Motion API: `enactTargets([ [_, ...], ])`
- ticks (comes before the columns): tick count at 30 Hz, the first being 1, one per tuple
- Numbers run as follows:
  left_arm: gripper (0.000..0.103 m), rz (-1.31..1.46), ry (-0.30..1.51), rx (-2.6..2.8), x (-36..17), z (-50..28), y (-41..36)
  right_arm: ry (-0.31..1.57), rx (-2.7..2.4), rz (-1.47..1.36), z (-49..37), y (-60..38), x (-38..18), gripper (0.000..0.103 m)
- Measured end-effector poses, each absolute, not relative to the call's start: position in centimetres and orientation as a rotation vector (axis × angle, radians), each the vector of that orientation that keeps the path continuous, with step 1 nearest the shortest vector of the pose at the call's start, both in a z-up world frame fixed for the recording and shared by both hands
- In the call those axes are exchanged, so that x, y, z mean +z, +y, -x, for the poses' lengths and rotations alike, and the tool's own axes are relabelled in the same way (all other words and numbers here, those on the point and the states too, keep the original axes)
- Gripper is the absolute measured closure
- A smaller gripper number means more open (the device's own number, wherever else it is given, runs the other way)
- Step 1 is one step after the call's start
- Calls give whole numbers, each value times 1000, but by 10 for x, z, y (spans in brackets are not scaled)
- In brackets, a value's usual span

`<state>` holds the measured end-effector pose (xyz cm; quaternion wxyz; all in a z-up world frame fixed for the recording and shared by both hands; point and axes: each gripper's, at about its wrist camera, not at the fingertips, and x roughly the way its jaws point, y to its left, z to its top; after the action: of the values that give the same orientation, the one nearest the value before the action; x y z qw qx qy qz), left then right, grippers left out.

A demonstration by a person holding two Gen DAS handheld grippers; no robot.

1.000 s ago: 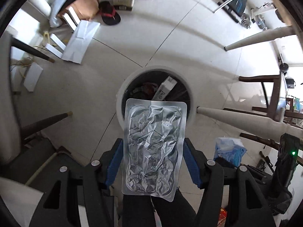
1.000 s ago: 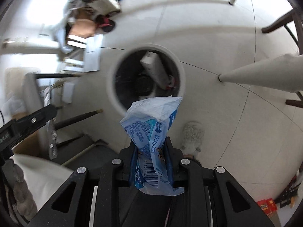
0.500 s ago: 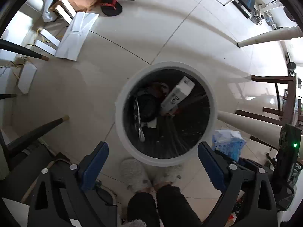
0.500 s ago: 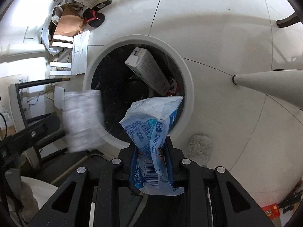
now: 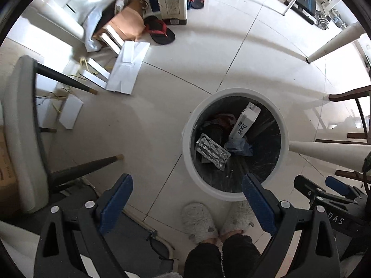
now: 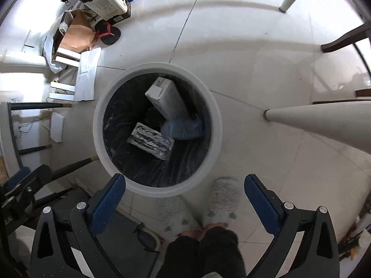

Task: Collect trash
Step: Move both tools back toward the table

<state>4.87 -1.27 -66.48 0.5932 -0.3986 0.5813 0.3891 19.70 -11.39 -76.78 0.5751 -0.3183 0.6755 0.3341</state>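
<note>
Silver foil pouch [image 6: 150,140] and blue-white plastic wrapper [image 6: 183,128] now lie inside the round white bin [image 6: 214,120]; both grippers, left [image 5: 186,205] and right [image 6: 184,202], have released and gape wide, empty, ready for more trash.

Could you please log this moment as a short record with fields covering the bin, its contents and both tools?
bin: round white-rimmed trash bin with a dark liner, standing on the tiled floor
contents: silver foil pouch, blue plastic wrapper, white carton leaning against the wall
left tool: left tool open, holding nothing
right tool: right tool open, holding nothing, above the bin's near edge
nearby: person's grey slippers beside the bin
</note>
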Motion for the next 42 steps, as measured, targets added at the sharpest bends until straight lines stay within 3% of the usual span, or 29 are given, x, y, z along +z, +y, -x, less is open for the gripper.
enactTargets([
  [15,7,931,1346,872,-560,-35,-49,1464,804,763,-174,-147,-626,0],
  [23,7,908,1329,861,-463,-22,-66,1463,835,720,-162,-172,-517,0],
  [32,7,845,1194,907,-327,-18,-68,1430,922,612,-160,-183,-364,0],
  [42,7,635,1061,981,-212,-80,-2,1328,964,382,-236,-146,-230,0],
])
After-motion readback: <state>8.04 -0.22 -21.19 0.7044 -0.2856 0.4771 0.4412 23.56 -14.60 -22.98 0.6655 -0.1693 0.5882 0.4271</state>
